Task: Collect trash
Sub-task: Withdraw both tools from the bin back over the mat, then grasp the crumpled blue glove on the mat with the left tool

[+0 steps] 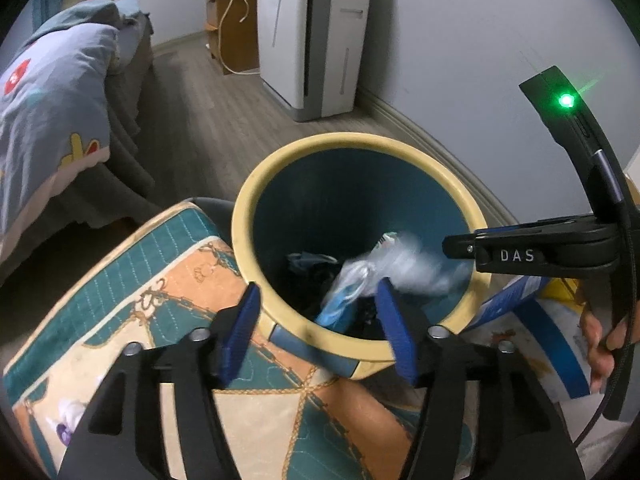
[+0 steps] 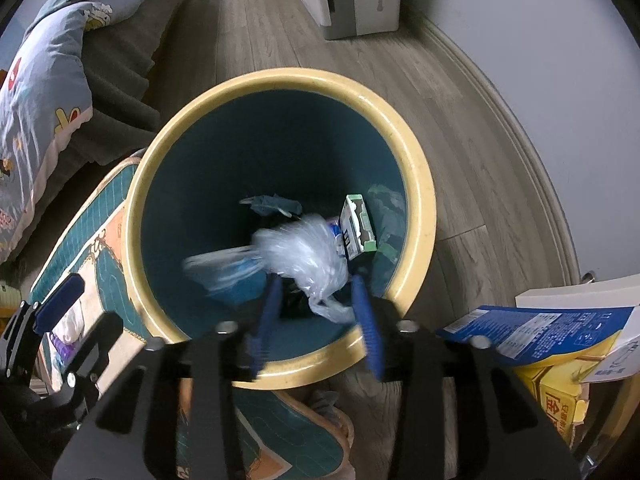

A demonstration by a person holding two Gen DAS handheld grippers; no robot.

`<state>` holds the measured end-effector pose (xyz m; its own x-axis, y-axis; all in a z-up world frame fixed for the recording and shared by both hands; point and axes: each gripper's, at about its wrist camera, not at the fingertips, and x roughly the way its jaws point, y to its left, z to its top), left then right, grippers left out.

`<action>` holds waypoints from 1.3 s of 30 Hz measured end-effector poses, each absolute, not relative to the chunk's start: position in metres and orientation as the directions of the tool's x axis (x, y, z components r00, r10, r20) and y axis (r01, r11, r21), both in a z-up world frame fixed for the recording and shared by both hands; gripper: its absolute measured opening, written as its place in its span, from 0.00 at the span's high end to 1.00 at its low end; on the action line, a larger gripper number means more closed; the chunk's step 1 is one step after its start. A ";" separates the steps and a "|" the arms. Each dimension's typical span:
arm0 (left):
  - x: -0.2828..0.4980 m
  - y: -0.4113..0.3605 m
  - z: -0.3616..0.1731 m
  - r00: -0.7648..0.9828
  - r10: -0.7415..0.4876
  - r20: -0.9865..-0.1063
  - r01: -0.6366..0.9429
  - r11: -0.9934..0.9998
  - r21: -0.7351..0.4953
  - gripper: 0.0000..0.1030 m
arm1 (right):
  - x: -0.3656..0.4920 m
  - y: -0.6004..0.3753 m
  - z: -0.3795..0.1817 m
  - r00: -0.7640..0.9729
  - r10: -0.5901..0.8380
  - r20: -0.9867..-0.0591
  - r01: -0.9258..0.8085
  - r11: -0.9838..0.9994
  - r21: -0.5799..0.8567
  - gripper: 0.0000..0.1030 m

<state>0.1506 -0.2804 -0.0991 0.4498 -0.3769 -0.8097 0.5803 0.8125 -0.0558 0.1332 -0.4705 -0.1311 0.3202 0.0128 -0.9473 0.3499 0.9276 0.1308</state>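
Far left: a bed (image 1: 52,92) with a blue printed quilt, dark skirt below it. Just right of it sits a patterned cushion (image 1: 132,304), teal and orange, touching the near-left side of the bin.

Left gripper (image 1: 320,320) hovers at the near rim of the bin, blue pads wide apart, nothing between them. In the right wrist view it shows at the lower left edge (image 2: 60,320), over the cushion.

Centre: the bin (image 2: 416,160), cream rim and teal inside, stands on the wood floor (image 2: 256,32). The trash is inside it: a clear plastic bag (image 2: 304,252) (motion-blurred in both views, so its exact pose is unclear), a small green-edged carton (image 2: 356,224) lying against the right wall, and some dark crumpled scraps (image 2: 272,204) toward the back. In the left wrist view the bag (image 1: 384,268) is a pale smear low in the bin.

Right gripper (image 2: 316,312) is over the near side of the bin mouth, pads parted. The bag's tail sits between the fingertips, but neither pad visibly presses on it; can't tell if there's contact. From the left wrist view its black body (image 1: 532,254) reaches in from the right across the rim.

Behind the bin, a white air purifier (image 1: 316,32) stands against the wall.

Far right: a blue-and-white box (image 2: 536,332) lies on top of yellow cartons (image 2: 560,396), just beside the bin.
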 end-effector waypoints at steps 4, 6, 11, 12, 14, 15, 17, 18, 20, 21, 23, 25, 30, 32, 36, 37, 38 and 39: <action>0.149 -0.277 -0.096 0.469 -0.364 -0.805 0.565 0.824 -0.042 0.18 | 0.133 -0.473 -0.126 0.342 0.018 -0.940 0.368 0.917 0.151 0.21; 0.149 -0.274 -0.095 0.484 -0.351 -0.802 0.553 0.832 -0.031 0.11 | 0.132 -0.474 -0.122 0.356 0.025 -0.934 0.380 0.909 0.169 0.09; 0.149 -0.260 -0.091 0.502 -0.312 -0.807 0.524 0.852 -0.003 0.09 | 0.131 -0.474 -0.114 0.374 0.039 -0.927 0.394 0.898 0.197 0.06; 0.148 -0.257 -0.090 0.505 -0.307 -0.806 0.521 0.853 0.002 0.09 | 0.131 -0.473 -0.112 0.374 0.037 -0.927 0.394 0.898 0.195 0.06; 0.145 -0.247 -0.085 0.517 -0.295 -0.803 0.512 0.859 0.014 0.09 | 0.130 -0.471 -0.108 0.381 0.032 -0.924 0.393 0.899 0.193 0.06; 0.143 -0.243 -0.083 0.522 -0.291 -0.801 0.508 0.861 0.018 0.09 | 0.130 -0.469 -0.106 0.384 0.031 -0.923 0.392 0.899 0.194 0.06; 0.138 -0.231 -0.077 0.533 -0.285 -0.797 0.495 0.869 0.020 0.08 | 0.130 -0.462 -0.102 0.390 0.032 -0.920 0.386 0.902 0.195 0.06; 0.136 -0.224 -0.074 0.538 -0.281 -0.795 0.487 0.873 0.021 0.08 | 0.130 -0.459 -0.100 0.391 0.032 -0.920 0.382 0.904 0.194 0.06; 0.131 -0.211 -0.068 0.549 -0.269 -0.791 0.472 0.881 0.028 0.08 | 0.130 -0.448 -0.097 0.397 0.029 -0.917 0.362 0.913 0.186 0.06; 0.128 -0.204 -0.066 0.555 -0.262 -0.789 0.464 0.885 0.033 0.08 | 0.130 -0.443 -0.096 0.399 0.030 -0.917 0.353 0.918 0.184 0.06; 0.122 -0.187 -0.059 0.572 -0.242 -0.784 0.440 0.897 0.045 0.08 | 0.129 -0.429 -0.090 0.409 0.045 -0.911 0.323 0.927 0.190 0.06; 0.117 -0.172 -0.053 0.580 -0.229 -0.782 0.415 0.909 0.041 0.08 | 0.125 -0.415 -0.083 0.420 0.061 -0.906 0.301 0.932 0.203 0.06; 0.098 -0.127 -0.033 0.609 -0.199 -0.767 0.344 0.938 0.029 0.08 | 0.110 -0.385 -0.064 0.461 0.154 -0.874 0.280 0.909 0.308 0.06; 0.088 -0.108 -0.024 0.621 -0.191 -0.760 0.323 0.946 0.026 0.07 | 0.103 -0.371 -0.057 0.474 0.184 -0.861 0.280 0.895 0.346 0.06; 0.067 -0.074 -0.013 0.637 -0.160 -0.754 0.289 0.956 0.041 0.07 | 0.091 -0.338 -0.045 0.494 0.215 -0.843 0.260 0.888 0.379 0.06; 0.061 -0.065 -0.012 0.638 -0.153 -0.754 0.279 0.959 0.042 0.07 | 0.087 -0.325 -0.041 0.501 0.219 -0.837 0.244 0.892 0.380 0.06; 0.055 -0.058 -0.011 0.638 -0.149 -0.756 0.271 0.962 0.039 0.07 | 0.084 -0.316 -0.040 0.503 0.218 -0.836 0.234 0.897 0.374 0.06; 0.051 -0.051 -0.010 0.637 -0.147 -0.757 0.262 0.965 0.033 0.07 | 0.082 -0.309 -0.039 0.504 0.216 -0.836 0.225 0.902 0.369 0.06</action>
<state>0.0507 -0.0505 -0.0103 0.6367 -0.1467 -0.7570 0.2618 0.9646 0.0332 0.0821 -0.3090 -0.0390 0.5041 0.2163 -0.8361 0.2249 0.9019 0.3689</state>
